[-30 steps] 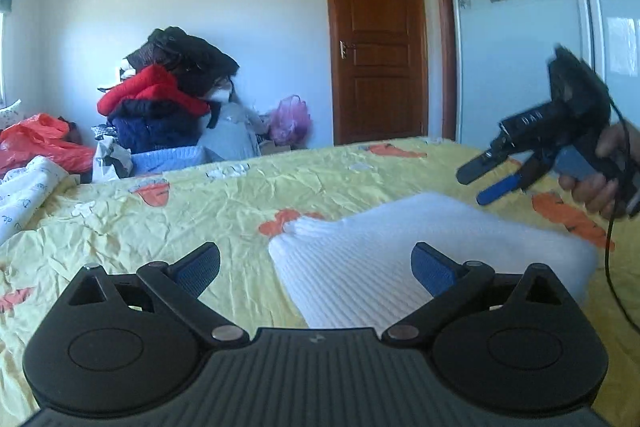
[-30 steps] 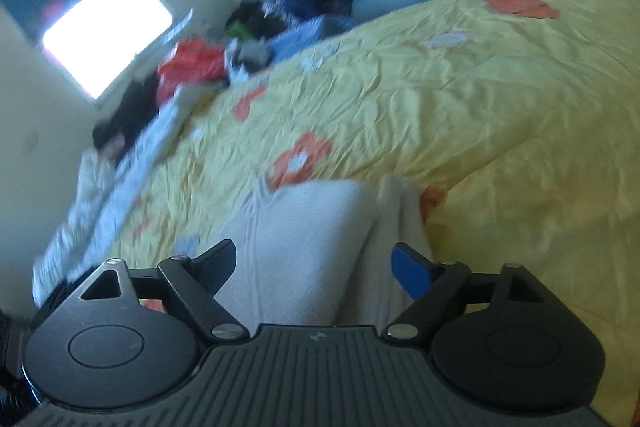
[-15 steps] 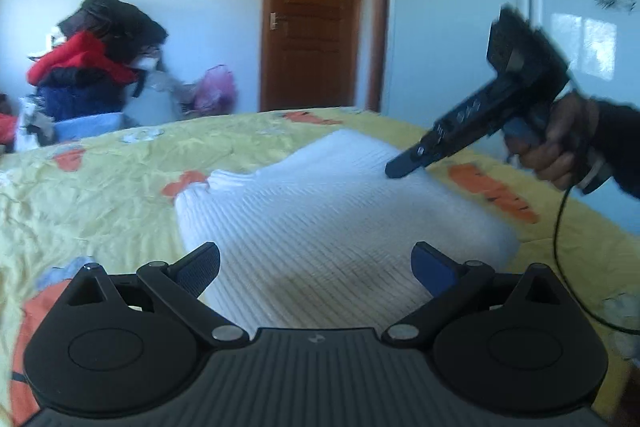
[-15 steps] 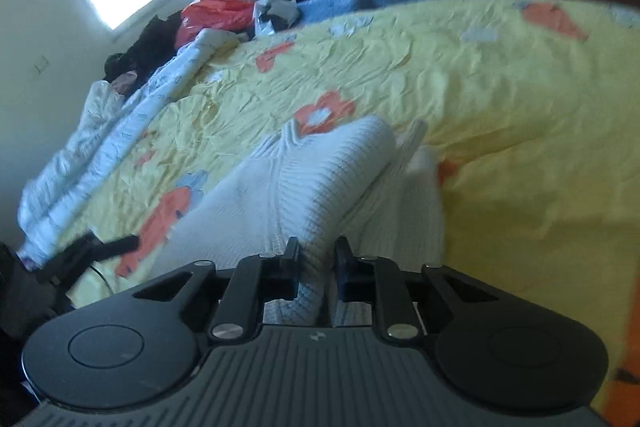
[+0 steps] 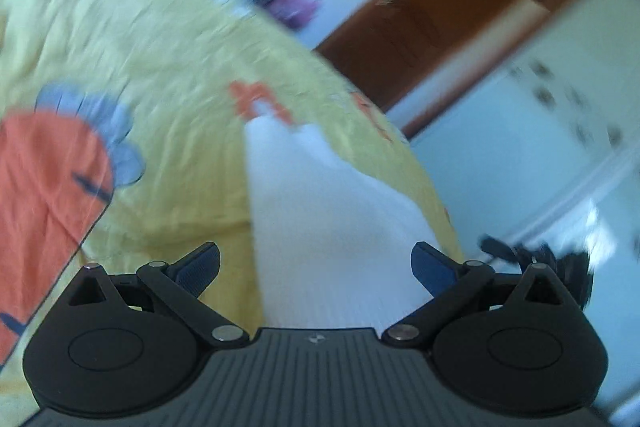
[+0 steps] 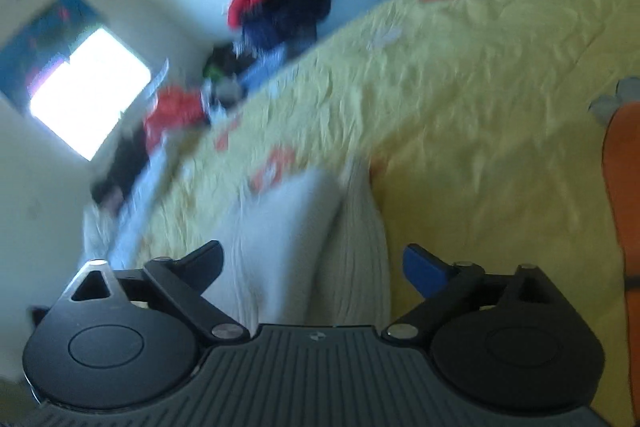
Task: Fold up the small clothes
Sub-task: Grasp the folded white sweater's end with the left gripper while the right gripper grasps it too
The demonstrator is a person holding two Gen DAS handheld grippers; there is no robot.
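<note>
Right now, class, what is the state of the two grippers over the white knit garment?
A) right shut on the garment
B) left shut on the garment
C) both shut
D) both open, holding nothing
D: the left gripper and right gripper both show fingers spread apart above the white knit garment.

A white ribbed knit garment (image 5: pixel 320 211) lies on the bed's yellow printed cover (image 5: pixel 168 75), folded into a long, narrow bundle. In the left wrist view it runs away from the camera, broad near the lens and tapering to a small rounded end next to an orange motif. In the right wrist view the same garment (image 6: pixel 296 239) shows two layers side by side: a smoother rounded fold on the left and a flatter ribbed strip on the right, touching along their length. Both views are blurred.
</note>
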